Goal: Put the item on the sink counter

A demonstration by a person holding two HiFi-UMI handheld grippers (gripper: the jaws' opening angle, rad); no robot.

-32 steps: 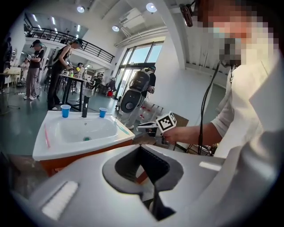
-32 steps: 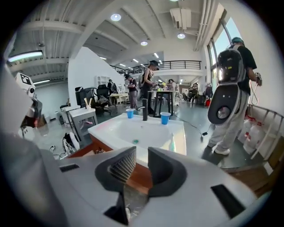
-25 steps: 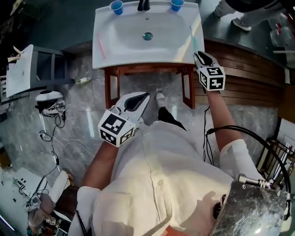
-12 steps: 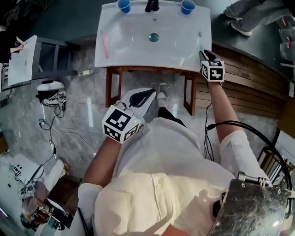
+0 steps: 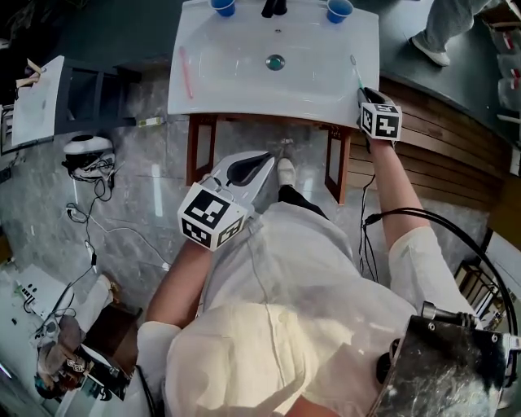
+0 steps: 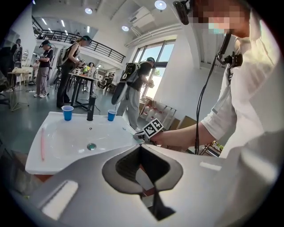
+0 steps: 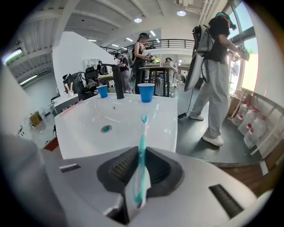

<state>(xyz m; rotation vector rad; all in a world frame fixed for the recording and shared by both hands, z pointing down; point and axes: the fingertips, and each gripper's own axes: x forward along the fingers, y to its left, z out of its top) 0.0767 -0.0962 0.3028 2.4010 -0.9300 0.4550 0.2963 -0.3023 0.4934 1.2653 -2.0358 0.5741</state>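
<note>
Teal and slim, the toothbrush is pinched by its handle between the jaws of the right gripper, which have just been drawn closer together on it. The brush is held nearly in line with the gripper, with its bristled head pointed away over the right rim of the white washbasin. Whether the head touches the rim cannot be told. In the head view this gripper is seen at the basin's front right corner, above the wooden frame by which the basin is carried.

The left gripper is held back from the basin, close to the person's white shirt and over the grey stone floor. Its jaws are pressed together at the tips, and nothing is caught between them.

On the left rim a slender pink item is laid lengthwise. At the back a blue cup is set left of the black tap, and a second blue cup is set right of it. The round drain is seen in the bowl. Several people are seen standing among tables in the hall beyond.
</note>
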